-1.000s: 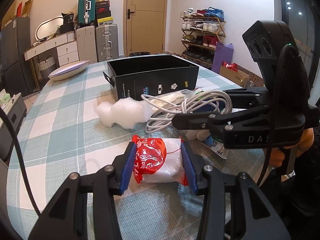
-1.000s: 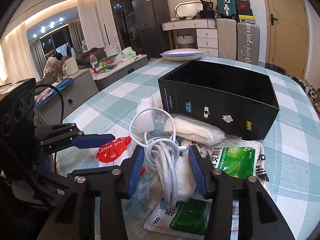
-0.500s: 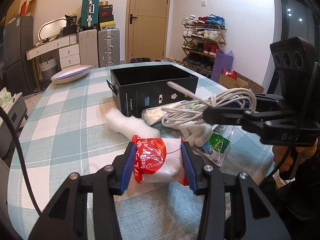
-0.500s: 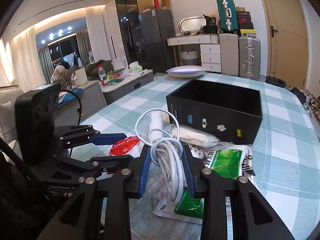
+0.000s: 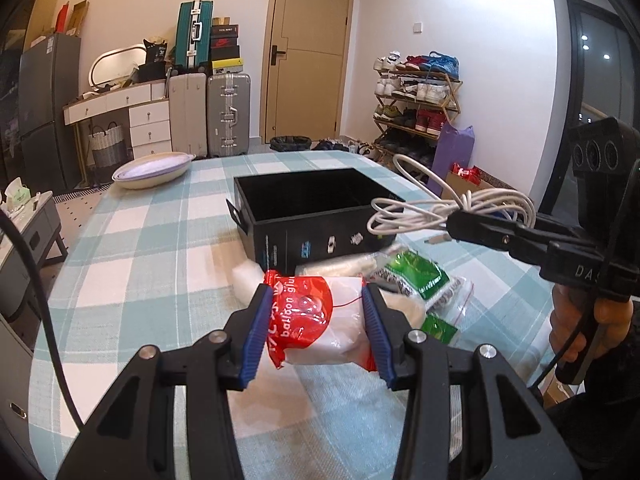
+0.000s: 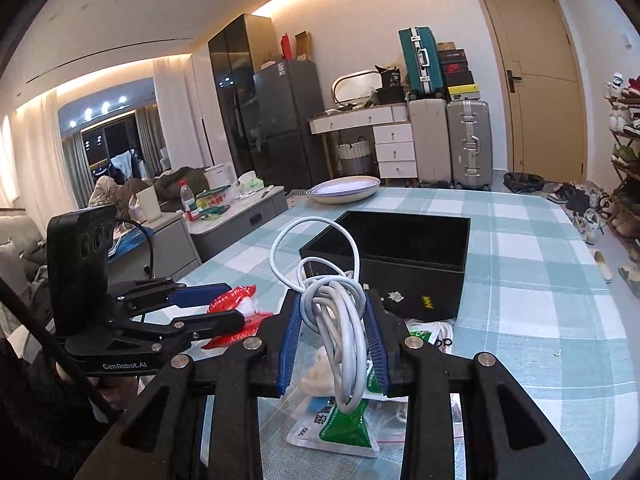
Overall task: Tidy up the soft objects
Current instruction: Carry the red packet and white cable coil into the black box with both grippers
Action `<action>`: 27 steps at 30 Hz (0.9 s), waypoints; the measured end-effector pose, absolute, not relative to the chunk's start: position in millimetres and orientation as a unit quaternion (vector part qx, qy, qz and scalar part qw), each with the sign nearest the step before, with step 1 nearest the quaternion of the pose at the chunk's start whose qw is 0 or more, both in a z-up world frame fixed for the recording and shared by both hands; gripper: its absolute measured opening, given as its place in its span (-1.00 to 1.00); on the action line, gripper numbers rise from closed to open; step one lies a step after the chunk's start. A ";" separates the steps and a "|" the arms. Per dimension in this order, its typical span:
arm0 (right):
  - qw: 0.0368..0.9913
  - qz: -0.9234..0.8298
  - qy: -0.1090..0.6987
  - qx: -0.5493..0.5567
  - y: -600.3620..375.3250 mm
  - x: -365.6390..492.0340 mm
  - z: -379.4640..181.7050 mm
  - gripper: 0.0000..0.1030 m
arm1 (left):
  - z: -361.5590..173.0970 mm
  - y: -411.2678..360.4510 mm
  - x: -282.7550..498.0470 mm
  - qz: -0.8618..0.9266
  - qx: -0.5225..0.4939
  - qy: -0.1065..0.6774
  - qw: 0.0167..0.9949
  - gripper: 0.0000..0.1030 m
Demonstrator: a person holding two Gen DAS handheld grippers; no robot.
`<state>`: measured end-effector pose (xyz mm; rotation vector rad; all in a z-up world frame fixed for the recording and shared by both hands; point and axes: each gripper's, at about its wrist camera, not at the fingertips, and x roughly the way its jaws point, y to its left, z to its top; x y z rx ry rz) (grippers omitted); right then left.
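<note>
My left gripper is shut on a red and white balloon glue bag, held above the checked table; it also shows in the right wrist view. My right gripper is shut on a coiled white cable, lifted above the table; the cable also shows in the left wrist view, just right of the open black box. The box stands empty ahead of both grippers. Green and white packets and white soft pieces lie in front of the box.
A shallow white bowl sits at the table's far left corner. The checked tablecloth covers the table. Suitcases, drawers and a shoe rack stand beyond the table's far edge. Green packets lie under my right gripper.
My right gripper has closed on the cable and lifted it up off the pile toward the box. My left gripper has risen with the glue bag held the same way.
</note>
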<state>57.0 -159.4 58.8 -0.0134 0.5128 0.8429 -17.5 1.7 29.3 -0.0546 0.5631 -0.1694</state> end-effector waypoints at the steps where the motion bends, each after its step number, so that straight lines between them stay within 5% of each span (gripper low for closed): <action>1: 0.883 0.402 0.244 -0.004 -159.4 57.9 60.7 -0.39 | 31.6 2.4 -15.9 -0.081 -0.027 0.275 0.958 -0.13; 27: 0.901 0.354 0.251 0.011 -146.0 120.5 93.5 -0.39 | 67.5 9.7 66.4 -0.043 -0.047 0.254 0.965 -0.13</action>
